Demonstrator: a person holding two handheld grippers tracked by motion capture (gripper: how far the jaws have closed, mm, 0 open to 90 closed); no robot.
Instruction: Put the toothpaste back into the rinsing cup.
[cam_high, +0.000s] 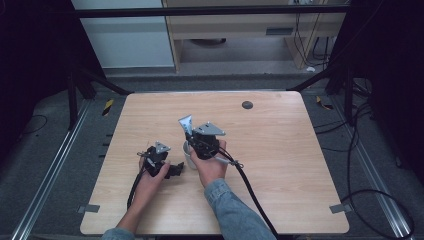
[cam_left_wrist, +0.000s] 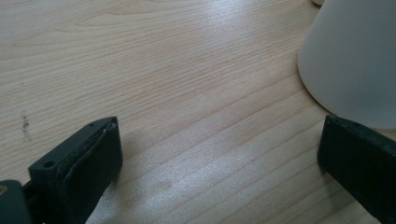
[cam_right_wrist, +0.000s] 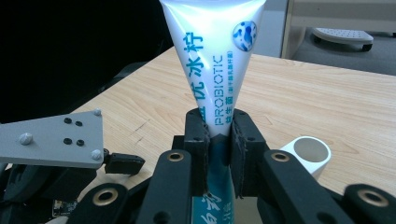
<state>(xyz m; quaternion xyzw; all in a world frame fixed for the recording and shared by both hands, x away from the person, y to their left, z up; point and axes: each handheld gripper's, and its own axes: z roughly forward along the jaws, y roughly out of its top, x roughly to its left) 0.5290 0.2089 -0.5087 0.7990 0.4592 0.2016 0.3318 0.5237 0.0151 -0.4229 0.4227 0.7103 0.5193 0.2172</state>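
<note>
Gripping the toothpaste tube (cam_right_wrist: 212, 60) upright, your right claw (cam_right_wrist: 218, 140) holds it above the white cup (cam_high: 188, 152) on the counter (cam_high: 280, 150). Your left claw (cam_left_wrist: 219, 163) sits open beside that cup. Squeeze harder and the soft tube could buckle or slip sideways.

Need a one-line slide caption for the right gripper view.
Right gripper jaws clamp an upright white toothpaste tube over a wooden table, white cup beside it.
</note>
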